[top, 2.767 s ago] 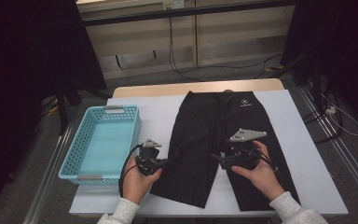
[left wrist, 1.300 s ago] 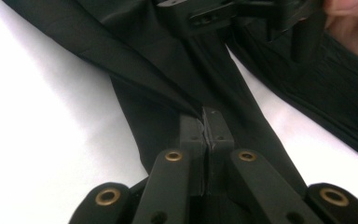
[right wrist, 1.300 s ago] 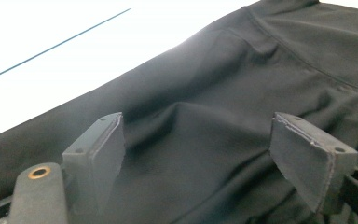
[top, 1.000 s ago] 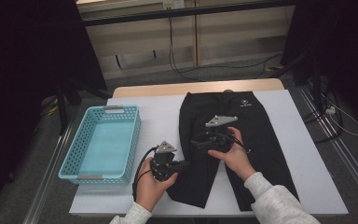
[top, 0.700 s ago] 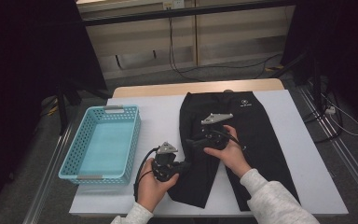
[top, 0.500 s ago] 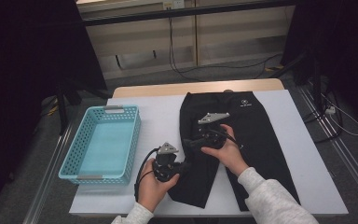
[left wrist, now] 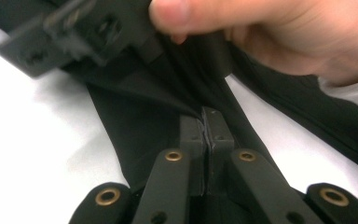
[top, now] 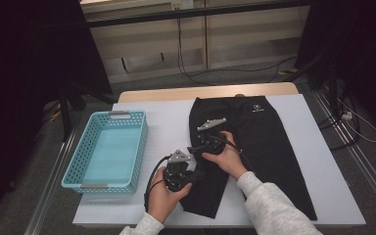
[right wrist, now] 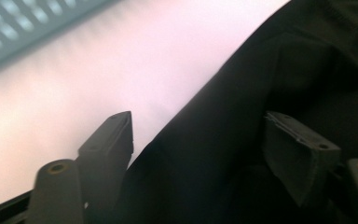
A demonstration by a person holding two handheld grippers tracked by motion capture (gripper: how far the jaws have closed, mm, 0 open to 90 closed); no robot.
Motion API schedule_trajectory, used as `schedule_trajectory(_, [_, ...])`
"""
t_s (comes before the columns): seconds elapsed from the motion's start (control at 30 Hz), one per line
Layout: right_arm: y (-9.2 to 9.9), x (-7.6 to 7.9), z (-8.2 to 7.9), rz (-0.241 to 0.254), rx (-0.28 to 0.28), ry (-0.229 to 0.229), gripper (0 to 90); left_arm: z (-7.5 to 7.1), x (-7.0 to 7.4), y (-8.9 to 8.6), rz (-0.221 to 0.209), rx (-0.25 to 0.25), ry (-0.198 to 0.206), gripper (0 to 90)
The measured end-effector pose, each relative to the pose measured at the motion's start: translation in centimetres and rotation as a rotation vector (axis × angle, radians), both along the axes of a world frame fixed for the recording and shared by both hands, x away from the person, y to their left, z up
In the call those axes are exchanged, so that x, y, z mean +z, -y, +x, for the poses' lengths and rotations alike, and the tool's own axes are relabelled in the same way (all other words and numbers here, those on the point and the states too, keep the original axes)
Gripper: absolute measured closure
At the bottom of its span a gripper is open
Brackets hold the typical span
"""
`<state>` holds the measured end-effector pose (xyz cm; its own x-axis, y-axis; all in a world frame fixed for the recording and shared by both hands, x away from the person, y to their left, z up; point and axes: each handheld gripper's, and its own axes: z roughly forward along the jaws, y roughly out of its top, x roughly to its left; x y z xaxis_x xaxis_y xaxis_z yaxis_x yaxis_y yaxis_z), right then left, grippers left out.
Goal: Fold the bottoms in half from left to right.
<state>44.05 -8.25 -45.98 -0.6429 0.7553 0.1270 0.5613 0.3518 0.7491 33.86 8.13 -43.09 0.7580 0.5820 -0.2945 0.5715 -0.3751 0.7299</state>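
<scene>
On the table (top: pixel 166 115), the basket (top: pixel 108 149) lies left of the trousers (top: pixel 264 147).

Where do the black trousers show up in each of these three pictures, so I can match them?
High view: the black trousers lie spread over the table's right half, beside the blue basket.
Left gripper view: dark cloth runs up the middle, pinched between the shut jaws.
Right gripper view: the cloth covers the right side, between the open jaws.
Shared landmark: the white table top, beside the cloth in all three.
</scene>
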Motion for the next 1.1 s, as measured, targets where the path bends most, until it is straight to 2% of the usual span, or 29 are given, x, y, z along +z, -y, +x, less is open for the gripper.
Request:
schedule_trajectory(0.07, [-0.2, -0.3, 0.3, -0.03, 0.001, -0.001, 33.8, 0.0, 0.1, -0.1, 0.001, 0.001, 0.0, 88.5])
schedule_trajectory(0.13, [0.0, -0.3, 0.4, -0.038, -0.019, 0.014, 46.5, 0.0, 0.1, -0.1, 0.0, 0.002, 0.003, 88.5])
schedule_trajectory(0.17, [0.2, -0.2, 0.6, -0.047, -0.02, 0.017, 58.8, 0.0, 0.1, -0.1, -0.001, 0.003, 0.004, 88.5])
schedule_trajectory(0.2, [0.4, -0.1, 0.6, -0.055, -0.023, 0.02, 66.0, 0.0, 0.1, -0.1, -0.002, 0.005, 0.005, 88.5])
schedule_trajectory(0.23, [0.7, 0.0, 0.7, -0.055, -0.03, 0.027, 71.8, 0.1, 0.1, -0.2, -0.003, 0.006, 0.005, 88.5])
schedule_trajectory(0.3, [1.5, 0.4, 0.7, -0.018, -0.038, 0.023, 82.1, 0.1, 0.1, -0.2, -0.009, 0.01, 0.006, 88.5])
schedule_trajectory(0.33, [1.9, 0.6, 0.7, -0.001, -0.042, 0.021, 83.7, 0.1, 0.2, -0.2, -0.011, 0.009, 0.004, 88.5])
schedule_trajectory(0.47, [3.5, 1.9, 0.1, 0.04, -0.06, 0.049, 85.6, 0.1, 0.3, 0.1, -0.019, 0.006, 0.009, 88.6])
schedule_trajectory(0.57, [4.7, 2.7, -0.8, 0.041, -0.061, 0.074, 86.4, 0.1, 0.5, 0.4, -0.022, -0.002, 0.016, 88.6])
schedule_trajectory(0.8, [7.8, 3.2, -2.8, 0.001, -0.064, 0.076, 87.4, 0.0, 0.3, 1.0, -0.026, -0.022, 0.011, 88.6])
schedule_trajectory(0.93, [8.6, 2.7, -3.9, -0.073, -0.07, 0.066, 87.2, -0.2, 0.1, 1.5, -0.023, -0.029, 0.008, 88.6])
schedule_trajectory(1.0, [8.6, 2.5, -4.0, -0.105, -0.07, 0.063, 80.9, -0.2, 0.1, 1.6, -0.013, -0.035, 0.01, 88.6])
schedule_trajectory(1.1, [8.4, 2.5, -3.7, -0.093, -0.063, 0.099, 68.9, -0.2, 0.0, 1.6, -0.015, -0.036, 0.005, 88.6])
